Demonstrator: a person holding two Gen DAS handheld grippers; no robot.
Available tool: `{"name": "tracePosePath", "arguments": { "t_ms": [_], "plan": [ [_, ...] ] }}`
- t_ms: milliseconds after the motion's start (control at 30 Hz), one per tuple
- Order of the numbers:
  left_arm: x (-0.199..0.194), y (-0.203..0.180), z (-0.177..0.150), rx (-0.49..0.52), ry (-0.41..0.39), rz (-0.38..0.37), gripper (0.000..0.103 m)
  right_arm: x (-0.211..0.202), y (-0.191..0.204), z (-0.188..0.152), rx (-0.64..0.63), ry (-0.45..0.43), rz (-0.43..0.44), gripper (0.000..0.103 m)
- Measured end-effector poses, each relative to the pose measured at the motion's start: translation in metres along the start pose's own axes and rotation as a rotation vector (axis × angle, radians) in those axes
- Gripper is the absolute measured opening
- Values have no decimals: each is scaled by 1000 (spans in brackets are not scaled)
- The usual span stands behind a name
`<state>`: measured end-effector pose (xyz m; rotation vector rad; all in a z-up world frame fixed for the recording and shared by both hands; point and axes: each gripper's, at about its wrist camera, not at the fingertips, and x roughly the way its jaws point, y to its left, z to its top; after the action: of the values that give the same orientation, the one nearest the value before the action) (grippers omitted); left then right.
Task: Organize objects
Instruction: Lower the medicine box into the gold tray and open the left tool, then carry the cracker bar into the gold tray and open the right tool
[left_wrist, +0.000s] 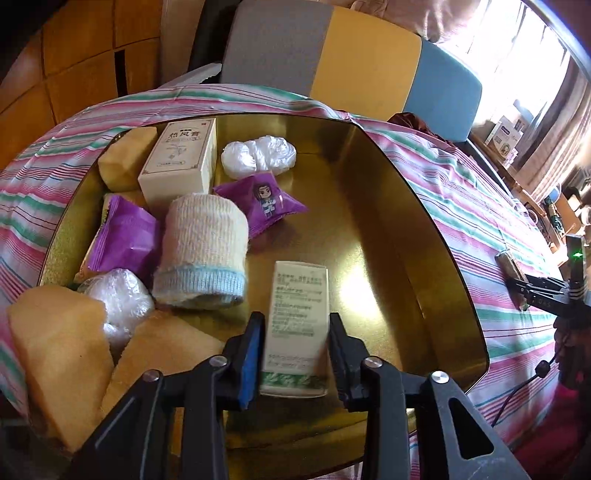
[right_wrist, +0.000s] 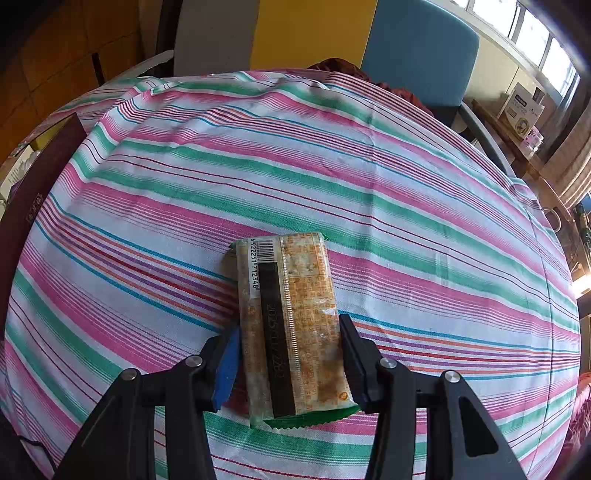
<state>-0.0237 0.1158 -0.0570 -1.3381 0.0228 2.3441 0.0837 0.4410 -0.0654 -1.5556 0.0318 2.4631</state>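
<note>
In the left wrist view my left gripper (left_wrist: 295, 336) is shut on a white box with green print (left_wrist: 297, 325), held just above the floor of a gold tin (left_wrist: 388, 229). The tin holds a cream box (left_wrist: 179, 162), a rolled sock (left_wrist: 203, 251), two purple snack packs (left_wrist: 125, 240), wrapped white bundles (left_wrist: 258, 155) and yellow sponges (left_wrist: 62, 350). In the right wrist view my right gripper (right_wrist: 290, 343) has a finger against each side of a brown snack bar packet (right_wrist: 291, 325) that lies on the striped cloth (right_wrist: 406, 221).
The tin's dark outer wall (right_wrist: 33, 206) shows at the left of the right wrist view. Chairs (left_wrist: 351, 59) stand behind the table. The right gripper (left_wrist: 546, 291) shows at the far right of the left wrist view. Shelves with boxes (right_wrist: 521, 110) stand at the right.
</note>
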Motion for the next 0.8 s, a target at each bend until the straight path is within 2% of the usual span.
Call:
{"name": "tracePosePath", "arguments": {
  "t_ms": [200, 367, 433, 800],
  "plan": [
    [-10, -6, 1, 35, -34, 21, 43, 0, 0, 0, 1, 0, 1, 49],
    [-32, -11, 5, 87, -117, 65, 43, 0, 1, 0, 0, 1, -7, 49],
    [-41, -13, 7, 109, -152, 88, 47, 0, 3, 0, -6, 0, -17, 49],
    [-72, 15, 7, 67, -224, 132, 47, -10, 18, 10, 97, 94, -76, 48]
  ]
}}
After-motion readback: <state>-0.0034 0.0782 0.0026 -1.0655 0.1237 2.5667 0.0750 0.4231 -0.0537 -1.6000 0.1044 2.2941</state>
